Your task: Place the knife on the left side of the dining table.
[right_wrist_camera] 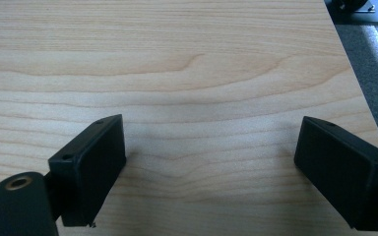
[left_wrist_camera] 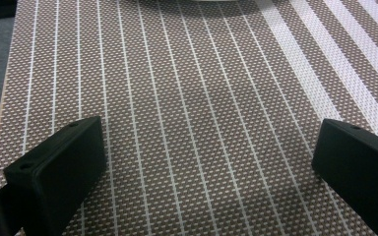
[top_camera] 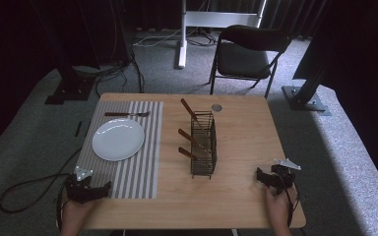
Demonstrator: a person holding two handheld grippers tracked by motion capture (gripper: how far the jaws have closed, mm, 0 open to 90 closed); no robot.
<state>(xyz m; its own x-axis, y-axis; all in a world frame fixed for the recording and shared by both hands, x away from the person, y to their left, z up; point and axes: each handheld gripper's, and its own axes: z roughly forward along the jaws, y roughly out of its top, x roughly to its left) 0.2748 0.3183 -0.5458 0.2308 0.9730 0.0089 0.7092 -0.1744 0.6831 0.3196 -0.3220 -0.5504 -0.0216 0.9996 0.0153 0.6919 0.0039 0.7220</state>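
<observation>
On a wooden bench (top_camera: 241, 196), a wire cutlery basket (top_camera: 203, 145) stands beside a white plate (top_camera: 118, 139) on a striped placemat (top_camera: 138, 172), while the left gripper (top_camera: 96, 191) and right gripper (top_camera: 266, 178) rest released, jaws spread apart.

Grey carpet floor (top_camera: 24, 128) surrounding a wooden table (top_camera: 246, 137); black folding chair (top_camera: 248, 54) beyond the table; white stand (top_camera: 187, 29) left of the chair; dark curtains (top_camera: 39, 29) behind; cables (top_camera: 123, 69) beside the stand.

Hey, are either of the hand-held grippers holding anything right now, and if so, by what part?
Nothing is held. The left hand-held gripper is open over the striped placemat, and the right hand-held gripper is open over the bare wooden table.
</observation>
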